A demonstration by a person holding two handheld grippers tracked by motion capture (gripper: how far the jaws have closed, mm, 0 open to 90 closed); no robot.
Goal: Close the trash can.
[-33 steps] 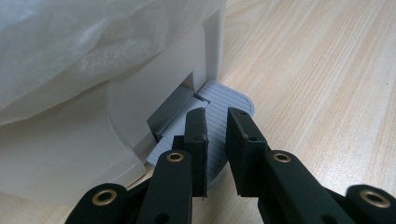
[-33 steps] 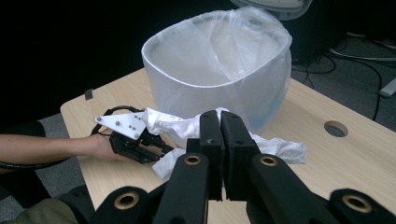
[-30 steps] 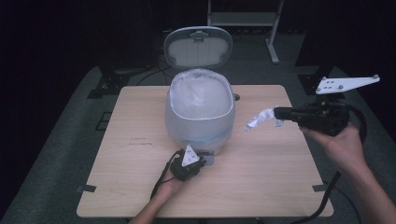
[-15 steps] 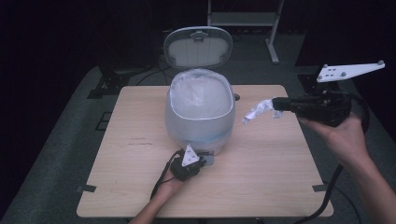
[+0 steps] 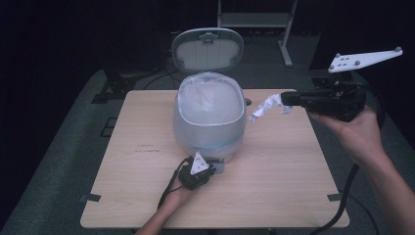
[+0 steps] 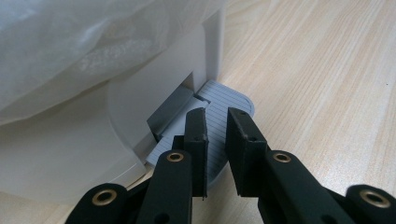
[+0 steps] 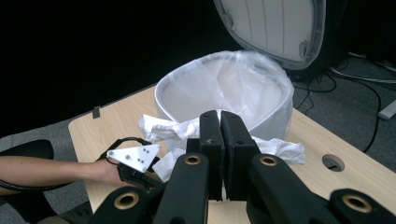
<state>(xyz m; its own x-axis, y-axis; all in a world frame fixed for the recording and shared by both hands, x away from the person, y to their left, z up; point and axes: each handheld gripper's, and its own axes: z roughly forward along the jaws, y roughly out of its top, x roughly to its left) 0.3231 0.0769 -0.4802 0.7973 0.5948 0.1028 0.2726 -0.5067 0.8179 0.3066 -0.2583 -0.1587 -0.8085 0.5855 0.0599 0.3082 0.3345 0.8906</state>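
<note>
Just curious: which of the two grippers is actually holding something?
The right gripper, raised beside the bin, pinches crumpled tissue. The left gripper holds nothing, pressing the pedal.

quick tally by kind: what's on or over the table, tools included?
Pedal bins, lid open, bag-lined: 1
Crumpled tissues, held in the right tool: 1
Tools, counting the left tool at the bin's pedal: 2
Total: 4

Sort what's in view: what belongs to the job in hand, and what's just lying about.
In use:
- bin, lid up, bag-lined
- foot pedal, left gripper pressing it
- crumpled tissue, in right gripper

Lying about:
- metal stand behind the table
- floor cables
</note>
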